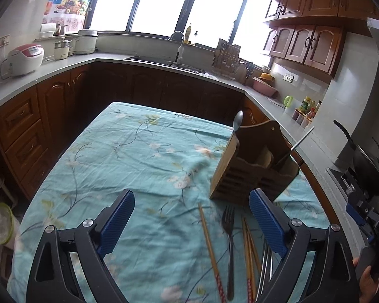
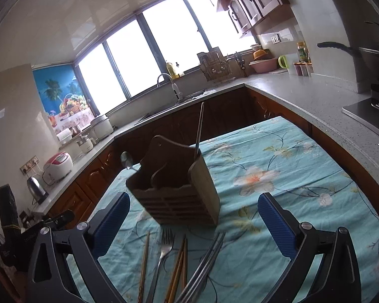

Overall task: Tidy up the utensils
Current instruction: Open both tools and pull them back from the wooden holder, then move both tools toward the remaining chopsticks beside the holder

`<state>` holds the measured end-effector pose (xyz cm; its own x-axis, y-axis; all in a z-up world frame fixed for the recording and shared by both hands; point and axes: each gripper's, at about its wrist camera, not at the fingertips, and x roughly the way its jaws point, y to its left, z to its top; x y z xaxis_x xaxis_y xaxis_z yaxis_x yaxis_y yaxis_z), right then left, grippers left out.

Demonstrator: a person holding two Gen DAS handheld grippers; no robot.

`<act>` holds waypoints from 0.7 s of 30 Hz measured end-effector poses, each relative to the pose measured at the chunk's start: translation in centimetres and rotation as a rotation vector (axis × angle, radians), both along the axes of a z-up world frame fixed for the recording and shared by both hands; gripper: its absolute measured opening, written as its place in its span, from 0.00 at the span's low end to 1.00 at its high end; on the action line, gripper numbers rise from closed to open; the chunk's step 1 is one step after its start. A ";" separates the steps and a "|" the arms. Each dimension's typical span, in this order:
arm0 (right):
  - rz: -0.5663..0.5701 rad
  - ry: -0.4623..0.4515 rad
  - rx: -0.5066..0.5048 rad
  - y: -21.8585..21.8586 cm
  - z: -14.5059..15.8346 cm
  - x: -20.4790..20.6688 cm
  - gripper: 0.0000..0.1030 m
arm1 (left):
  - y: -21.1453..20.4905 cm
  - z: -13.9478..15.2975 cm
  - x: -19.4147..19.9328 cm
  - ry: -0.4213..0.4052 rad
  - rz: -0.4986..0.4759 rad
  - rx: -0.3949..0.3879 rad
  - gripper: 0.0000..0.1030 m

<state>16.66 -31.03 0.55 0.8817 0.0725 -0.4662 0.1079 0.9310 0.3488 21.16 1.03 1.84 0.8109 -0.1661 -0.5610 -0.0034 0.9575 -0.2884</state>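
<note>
Both sets of my fingers are released, nothing between the pads: left fingers (image 1: 192, 217), right fingers (image 2: 193, 221), each hovering over the flowered cloth on the table (image 1: 128, 151). Just beyond them, by the near edge, lie loose utensils: a wooden chopstick (image 1: 209, 242), a fork (image 1: 228, 229), more wooden chopsticks (image 1: 247, 247) and metal chopsticks (image 2: 207, 257). Farther in stands the wooden utensil holder (image 2: 174, 189), holding a spoon (image 1: 238, 120) and one metal rod (image 2: 199, 131).

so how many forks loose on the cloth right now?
1 clearly: the fork lies on the tablecloth in front of the wooden holder, between chopsticks. The metal bundle beside it is too blurred to identify.
</note>
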 end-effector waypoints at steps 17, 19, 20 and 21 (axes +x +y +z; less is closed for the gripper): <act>0.029 0.083 -0.047 2.2 -2.9 -5.9 0.99 | 1.1 -1.6 -6.1 0.054 -0.001 0.024 0.90; 0.024 0.088 -0.042 2.2 -3.0 -6.3 0.99 | 1.2 -2.0 -6.3 0.067 -0.003 0.022 0.90; 0.024 0.090 -0.040 2.2 -3.1 -6.4 0.99 | 1.2 -2.2 -6.4 0.072 -0.004 0.023 0.90; 0.022 0.095 -0.042 2.2 -3.3 -6.5 0.99 | 1.2 -2.4 -6.4 0.078 -0.005 0.026 0.90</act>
